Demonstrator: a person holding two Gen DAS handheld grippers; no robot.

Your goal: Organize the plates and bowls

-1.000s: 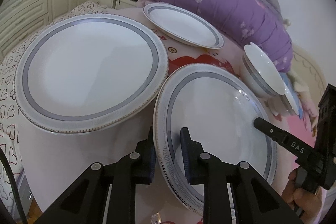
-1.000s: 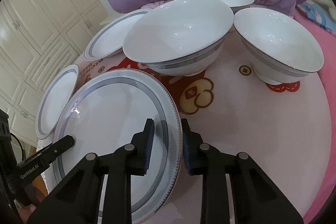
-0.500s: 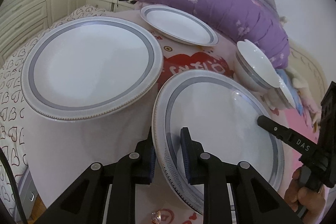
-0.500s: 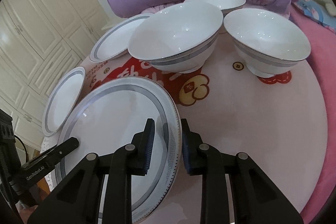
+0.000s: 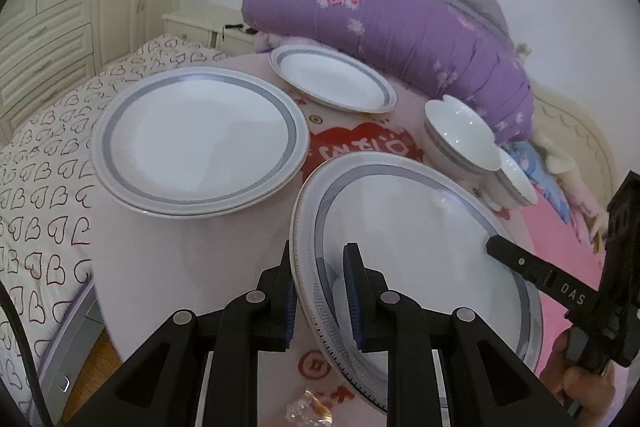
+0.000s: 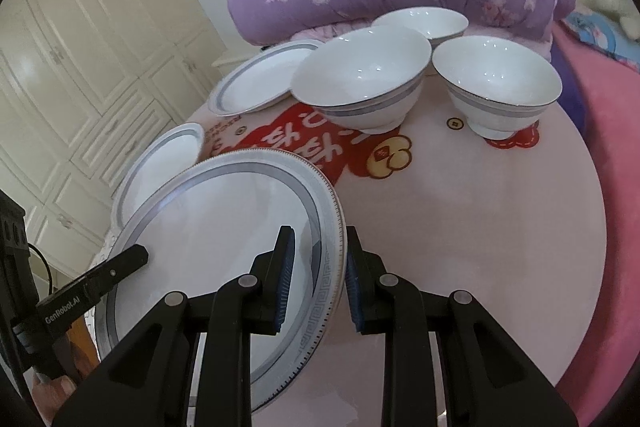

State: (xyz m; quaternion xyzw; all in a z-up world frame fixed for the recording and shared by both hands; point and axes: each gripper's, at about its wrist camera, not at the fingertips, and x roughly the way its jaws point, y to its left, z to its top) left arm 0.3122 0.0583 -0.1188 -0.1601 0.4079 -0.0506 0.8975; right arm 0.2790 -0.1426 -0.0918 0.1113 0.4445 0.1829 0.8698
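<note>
- Left wrist view: our left gripper (image 5: 318,291) is clamped on the near left rim of a large white porcelain plate with a grey band and key-pattern edge (image 5: 408,251), one pad under the rim and one on top. The plate hangs tilted above the round pale-pink bench (image 5: 192,267), clear of its surface as far as we can judge.
- At the plate's far right edge the right gripper (image 5: 520,261) reaches in with a finger over the rim, a hand (image 5: 580,383) on its handle.
- A second large grey-banded plate (image 5: 200,143) lies flat on the bench to the left, apart from ours; a smaller grey-banded plate (image 5: 332,79) sits behind it near the purple floral quilt (image 5: 400,15).
- Right wrist view: our right gripper (image 6: 316,283) pinches the same plate (image 6: 208,227) at its right rim, pads on either side of the edge, and the left gripper's finger (image 6: 116,271) shows across it.
- Three white grey-banded bowls (image 6: 360,75) stand together farther back, not stacked.
- We judge the plate to be stiff, fairly heavy, glazed and slippery, and it would chip or break if dropped. The two opposite rim holds suit it; we should keep it near level and set it down softly, probably on the matching plate.
</note>
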